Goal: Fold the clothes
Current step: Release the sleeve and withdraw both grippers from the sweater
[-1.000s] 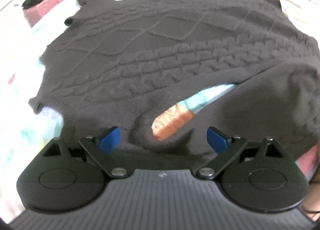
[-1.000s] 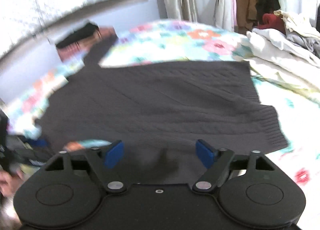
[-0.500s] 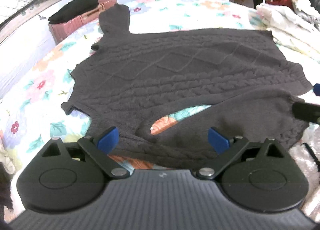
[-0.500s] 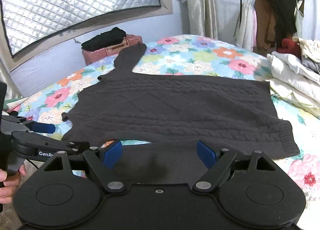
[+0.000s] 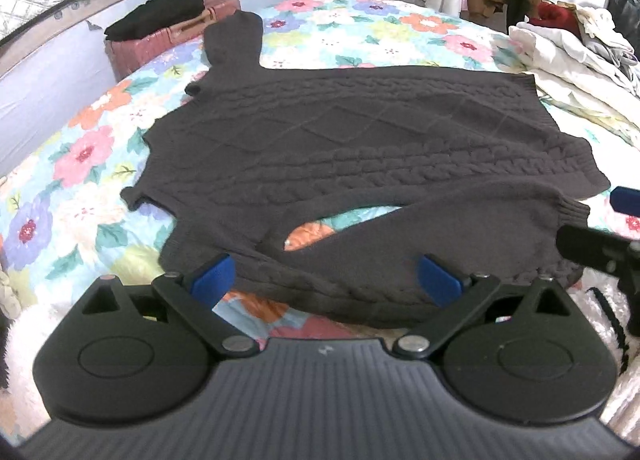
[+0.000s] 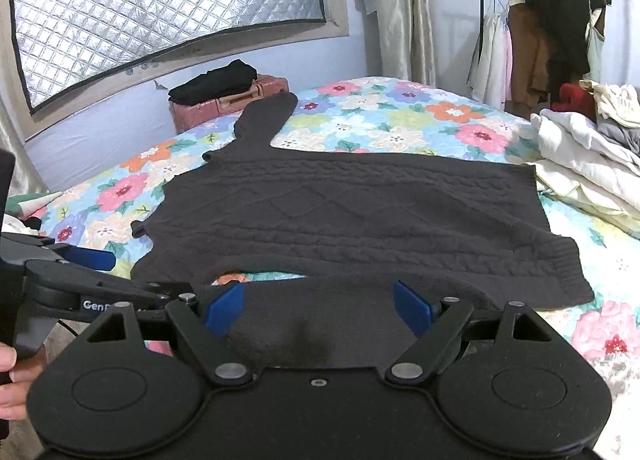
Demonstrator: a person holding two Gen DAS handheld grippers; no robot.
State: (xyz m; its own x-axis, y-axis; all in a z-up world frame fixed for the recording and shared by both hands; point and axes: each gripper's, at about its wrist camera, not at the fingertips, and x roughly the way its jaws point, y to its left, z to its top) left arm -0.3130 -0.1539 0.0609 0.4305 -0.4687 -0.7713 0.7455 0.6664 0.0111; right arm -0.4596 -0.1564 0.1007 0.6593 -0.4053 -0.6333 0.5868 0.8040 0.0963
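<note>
A dark brown cable-knit sweater (image 5: 360,148) lies flat on the floral bedspread, neck to the left, hem to the right; it also shows in the right wrist view (image 6: 352,216). Its far sleeve (image 5: 236,40) stretches away; its near sleeve (image 5: 420,244) is folded along the front edge. My left gripper (image 5: 326,280) is open and empty, held just above the near sleeve. My right gripper (image 6: 320,306) is open and empty over the sleeve's cuff end. Each gripper shows at the edge of the other's view.
A pile of white and pale clothes (image 6: 584,156) lies on the bed's right side. A pink suitcase (image 6: 228,102) with a black garment on top stands by the wall. A clothes rack (image 6: 540,32) stands at the back right. The bedspread (image 6: 400,108) is bare beyond the sweater.
Both grippers have pulled back and up from the sweater, so more of it and the room shows. The sweater has not moved and both jaws stay open.
</note>
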